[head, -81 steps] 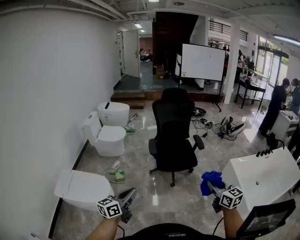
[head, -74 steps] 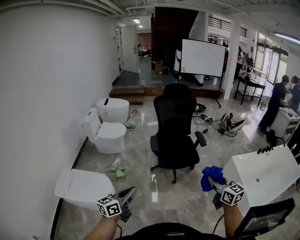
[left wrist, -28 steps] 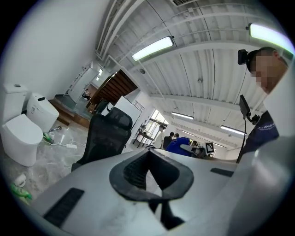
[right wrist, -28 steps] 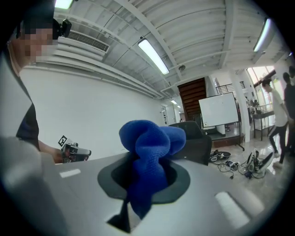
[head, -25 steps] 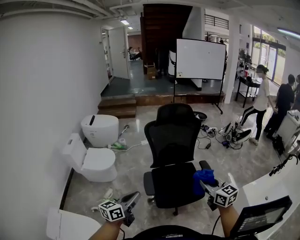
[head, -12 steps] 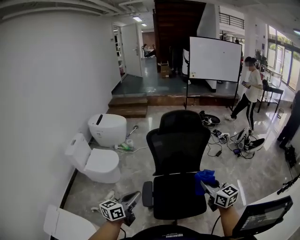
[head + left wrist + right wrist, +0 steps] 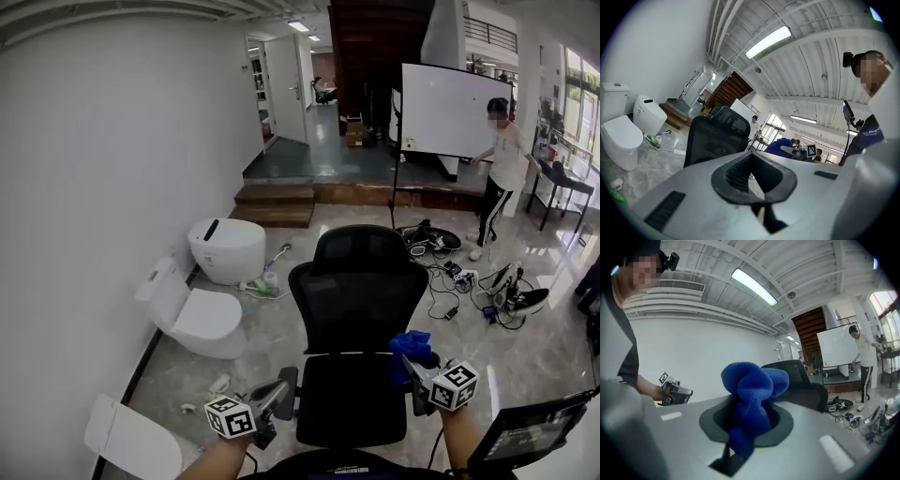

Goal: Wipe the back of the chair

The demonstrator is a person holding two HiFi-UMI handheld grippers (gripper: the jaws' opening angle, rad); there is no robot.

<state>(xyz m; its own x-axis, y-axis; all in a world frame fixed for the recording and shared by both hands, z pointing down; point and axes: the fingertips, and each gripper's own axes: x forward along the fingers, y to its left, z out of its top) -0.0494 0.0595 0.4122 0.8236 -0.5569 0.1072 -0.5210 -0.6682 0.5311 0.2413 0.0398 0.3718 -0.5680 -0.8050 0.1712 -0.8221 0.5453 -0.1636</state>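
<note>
Chair (image 7: 361,300) sitting closer now, centre frame. My right fingers (image 7: 419,375) are clamping blue cloth (image 7: 412,345); my left fingers (image 7: 277,392) are staying closed, empty. Loosely bunched cloth possibly slipping out mid-wipe.

A curved white wall (image 7: 112,169) is running along the left. White toilets (image 7: 202,319) are sitting on the glossy grey floor (image 7: 272,328). A whiteboard (image 7: 455,111) is standing near wooden steps (image 7: 277,194), and windows (image 7: 572,86) are glowing at right.

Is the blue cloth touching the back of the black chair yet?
Apart. In the left gripper view, bright windows and background show between the chair back and the blue cloth, so there is a plain gap.
</note>
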